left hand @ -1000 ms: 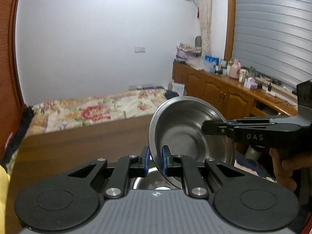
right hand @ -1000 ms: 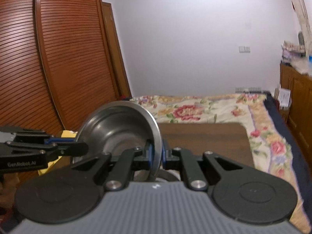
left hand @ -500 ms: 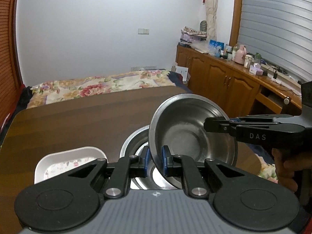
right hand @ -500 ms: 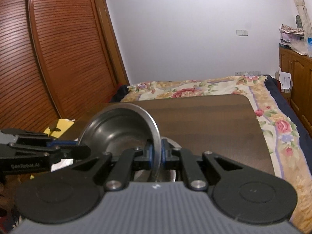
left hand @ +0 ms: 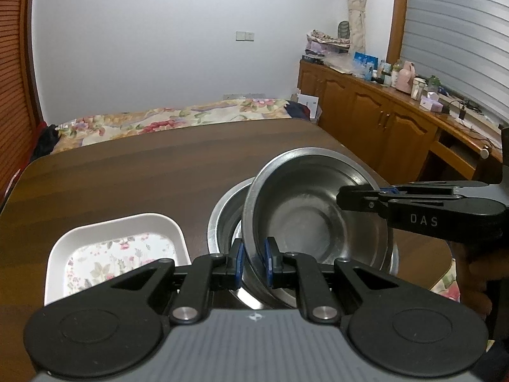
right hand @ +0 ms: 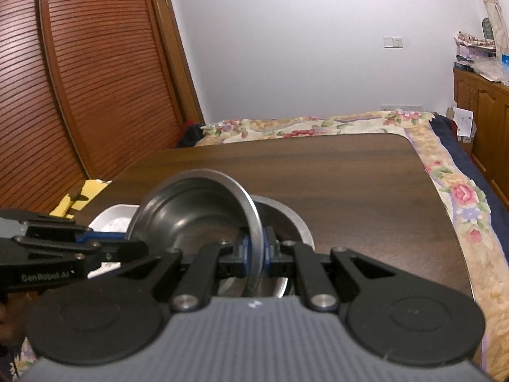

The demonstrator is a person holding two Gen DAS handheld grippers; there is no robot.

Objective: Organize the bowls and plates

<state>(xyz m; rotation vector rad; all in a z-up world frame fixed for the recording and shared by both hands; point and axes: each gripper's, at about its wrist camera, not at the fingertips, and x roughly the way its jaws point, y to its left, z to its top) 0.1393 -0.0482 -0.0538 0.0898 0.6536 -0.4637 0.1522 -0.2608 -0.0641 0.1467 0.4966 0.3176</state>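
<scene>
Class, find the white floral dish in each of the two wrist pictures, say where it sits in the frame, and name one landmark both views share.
Left wrist view: the white floral dish is at lower left on the table, left of the held steel bowl.
Right wrist view: only a corner of it shows at left of centre, behind the left gripper and the bowl's rim.
Shared landmark: the wall switch plate.
</scene>
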